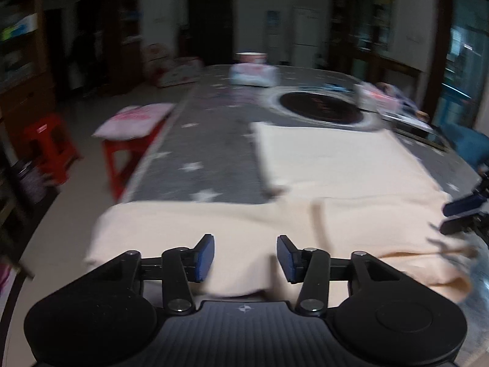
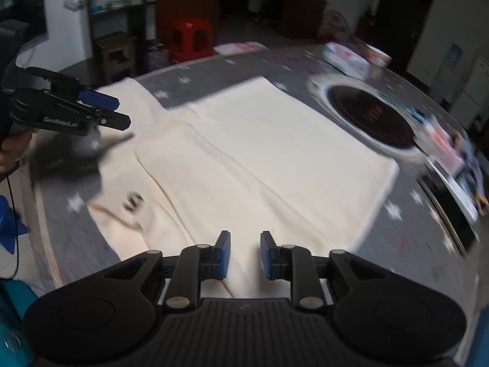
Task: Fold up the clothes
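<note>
— Across the big table (image 2: 397,214) with its grey star-print cover, what are we working with?

— A cream garment (image 2: 259,159) lies spread flat over most of the near half, a sleeve or side panel already lapped over the body. Its long axis runs from the near edge, where the right gripper is, away toward the round dark inset (image 2: 371,116) in the tabletop. The end with the drawstrings (image 2: 122,214) and a small dark mark looks like the neck or waist; it points back toward the person, on the left gripper's side.

— And the tools?

— The left gripper (image 1: 244,258) hangs just above the near cloth edge, jaws wide, nothing between them. The right gripper (image 2: 243,255) is over its own edge, jaws parted narrower, also holding nothing.

— So the step is a fresh grab?

— I'd judge so. Both frames are smeared, so fine creases are hard to read. To do it well, pinch both layers at matching points along one edge, lift evenly, and carry the fold along the long axis so the far hem stays square.

— Anything small to mind?

— Tuck the loose drawstrings inside.
</note>
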